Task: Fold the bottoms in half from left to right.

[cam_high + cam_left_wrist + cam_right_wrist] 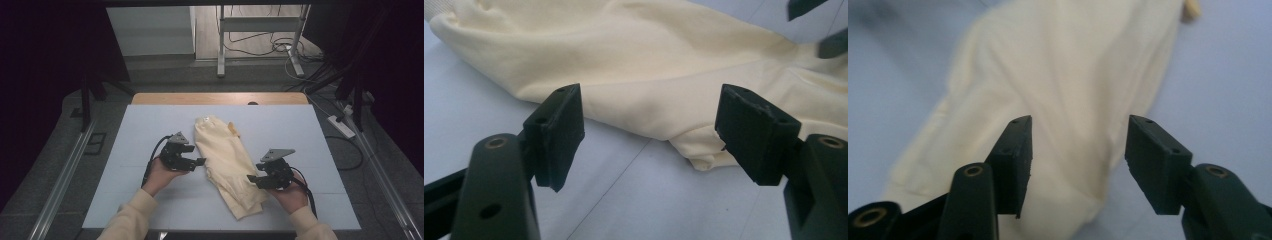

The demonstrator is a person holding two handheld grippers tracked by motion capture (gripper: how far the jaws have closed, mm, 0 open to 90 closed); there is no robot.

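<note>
Now I am hovering my left gripper (199, 161) and right gripper (253, 178), both with jaws apart and gripping nothing, on either side of the cream garment (226, 160) lying lengthwise mid-table (150, 125), seemingly folded narrow already, with further folds probably remaining.

This looks like a lab or recording studio: a table (150, 150) with a pale blue top stands between dark curtains (45, 75), with metal floor rails (60, 180), a power strip (341, 126), loose cables (270, 47) and a metal stand (260, 30) behind.
</note>
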